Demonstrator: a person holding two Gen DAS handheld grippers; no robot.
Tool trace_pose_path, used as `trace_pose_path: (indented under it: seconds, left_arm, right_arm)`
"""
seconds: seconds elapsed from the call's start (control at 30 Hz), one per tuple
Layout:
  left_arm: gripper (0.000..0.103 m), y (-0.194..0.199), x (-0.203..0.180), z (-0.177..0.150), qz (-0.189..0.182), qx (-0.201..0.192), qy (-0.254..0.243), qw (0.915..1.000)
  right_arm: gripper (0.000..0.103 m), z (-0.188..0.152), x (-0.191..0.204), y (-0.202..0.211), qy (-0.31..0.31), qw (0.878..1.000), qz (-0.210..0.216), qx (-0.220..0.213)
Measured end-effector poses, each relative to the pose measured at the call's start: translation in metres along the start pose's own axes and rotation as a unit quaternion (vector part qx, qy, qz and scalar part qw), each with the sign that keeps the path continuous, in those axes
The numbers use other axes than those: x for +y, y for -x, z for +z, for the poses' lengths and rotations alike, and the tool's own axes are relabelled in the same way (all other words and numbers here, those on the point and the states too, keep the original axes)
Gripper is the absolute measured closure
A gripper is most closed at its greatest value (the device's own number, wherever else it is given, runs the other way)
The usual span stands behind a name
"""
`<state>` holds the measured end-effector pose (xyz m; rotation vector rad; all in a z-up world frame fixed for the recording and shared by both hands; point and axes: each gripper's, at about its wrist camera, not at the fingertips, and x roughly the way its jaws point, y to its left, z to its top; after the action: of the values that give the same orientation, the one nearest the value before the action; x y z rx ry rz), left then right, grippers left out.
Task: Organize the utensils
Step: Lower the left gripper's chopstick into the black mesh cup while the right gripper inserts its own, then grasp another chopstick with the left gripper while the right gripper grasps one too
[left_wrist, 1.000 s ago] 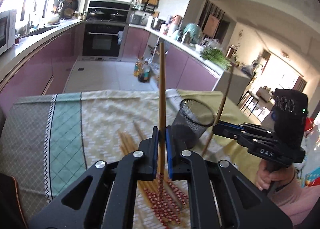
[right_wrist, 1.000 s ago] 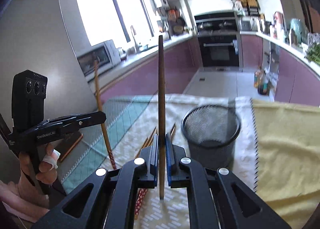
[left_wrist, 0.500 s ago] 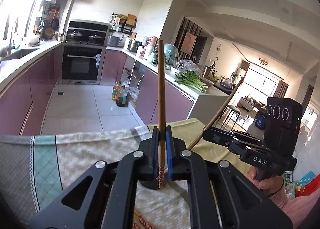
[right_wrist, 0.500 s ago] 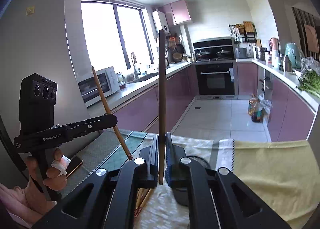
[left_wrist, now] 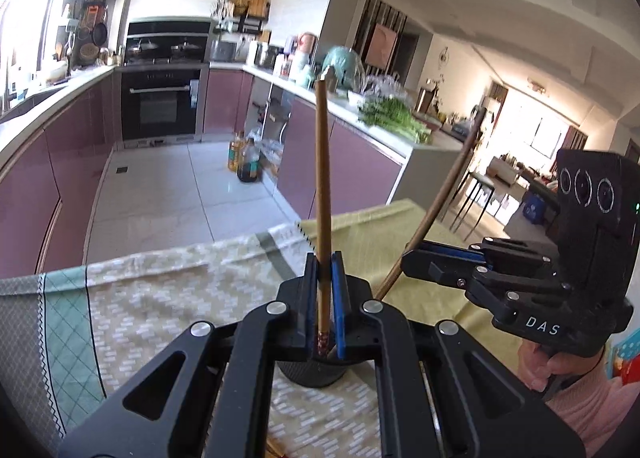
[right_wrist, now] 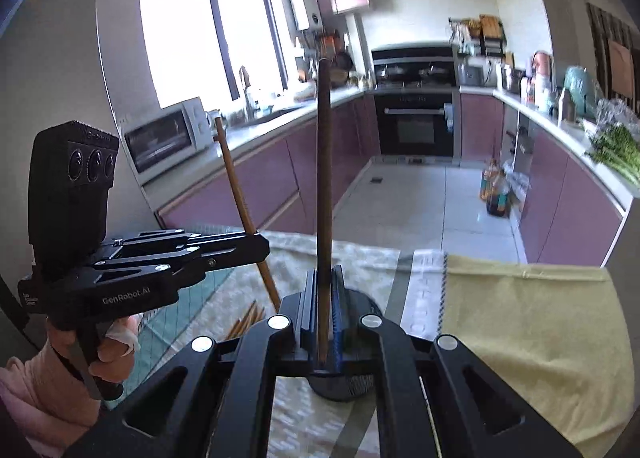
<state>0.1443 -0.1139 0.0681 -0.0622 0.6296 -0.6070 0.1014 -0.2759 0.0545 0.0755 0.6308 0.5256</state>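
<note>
Right at the near edge of the tabletop [left_wrist: 168, 298], both tools are up in the air with one chopstick each. The left hand-held gripper [left_wrist: 324, 298] is clamped tight on a chopstick [left_wrist: 322, 186] that stands almost straight up toward 12 o'clock, its red patterned end poking out just below the pads. The right hand-held gripper [right_wrist: 325, 310] is pinched shut the same way on its own chopstick [right_wrist: 324, 178], which is darker and also upright. In each view the other tool turns up off to the side: from the left camera the right one sits at 3 o'clock with its stick leaning up toward 1 o'clock, and a hand [left_wrist: 538, 366] in a pink sleeve grips its handle.

Just behind the closed pads sits the black mesh cup [left_wrist: 312, 372], mostly hidden by the tools, so only its lower wall and base show. Both held sticks hang right over or in front of it; I can't tell if either tip is actually inside. At about 9 o'clock from the cup, a few loose chopsticks [right_wrist: 244, 322] lie flat on the patterned cloth [left_wrist: 120, 322], and a yellow cloth [right_wrist: 520, 318] covers the 3 o'clock side.

Farther back, the kitchen floor runs to a black oven [right_wrist: 416, 126] at 12 o'clock, with bottles [right_wrist: 496, 190] standing on the floor beside the purple cabinets.
</note>
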Motion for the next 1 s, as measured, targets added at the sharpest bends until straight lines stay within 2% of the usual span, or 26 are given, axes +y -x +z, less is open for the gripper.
trace_pose_path:
  seconds: [0.13,0.3,0.37,0.4,0.43,0.5,0.57,0.6,0.7,0.83,0.9,1.0]
  left_arm:
    - [0.095,-0.027,0.012,-0.013,0.008,0.028,-0.003,0.9996]
    - [0.095,-0.049,0.024,-0.018,0.012,0.048,-0.001,0.9988]
    - [0.083,-0.055,0.028,-0.019,0.022,0.046,-0.002,0.9987]
    - [0.07,-0.057,0.03,-0.02,0.029,0.043,-0.002,0.9986]
    - [0.067,-0.056,0.031,-0.02,0.035,0.039,-0.002,0.9986]
    - [0.064,-0.05,0.033,-0.021,0.044,0.032,0.0,0.9985]
    - [0.055,-0.037,0.033,-0.024,0.061,0.014,-0.007,0.998]
    - [0.05,-0.026,0.034,-0.028,0.072,0.002,-0.011,0.9973]
    - [0.048,0.002,0.036,-0.04,0.093,-0.019,-0.022,0.9952]
    - [0.047,0.031,0.049,-0.066,0.116,-0.011,-0.016,0.9931]
    - [0.047,0.036,0.056,-0.082,0.127,0.008,-0.012,0.9919]
    - [0.048,0.038,0.073,-0.107,0.127,0.035,0.004,0.9913]
  right_arm:
    - [0.097,-0.006,-0.004,-0.023,-0.008,0.999,-0.003,0.04]
    - [0.097,-0.007,-0.009,-0.042,-0.022,0.998,-0.009,0.06]
    - [0.095,-0.005,-0.011,-0.046,-0.029,0.998,-0.016,0.057]
    - [0.094,-0.005,-0.011,-0.047,-0.034,0.998,-0.019,0.053]
    - [0.09,-0.005,-0.012,-0.045,-0.039,0.998,-0.021,0.047]
    - [0.081,-0.007,-0.011,-0.04,-0.04,0.998,-0.031,0.032]
    - [0.074,-0.01,-0.008,-0.029,-0.038,0.999,-0.028,0.013]
    - [0.074,-0.011,-0.005,-0.024,-0.036,0.999,-0.024,0.006]
    - [0.073,-0.022,0.012,-0.004,-0.009,1.0,-0.004,-0.012]
    - [0.071,-0.042,0.037,0.0,0.022,0.999,0.035,0.008]
    - [0.071,-0.055,0.051,-0.01,0.029,0.997,0.059,0.035]
    - [0.071,-0.072,0.067,-0.031,0.04,0.994,0.072,0.073]
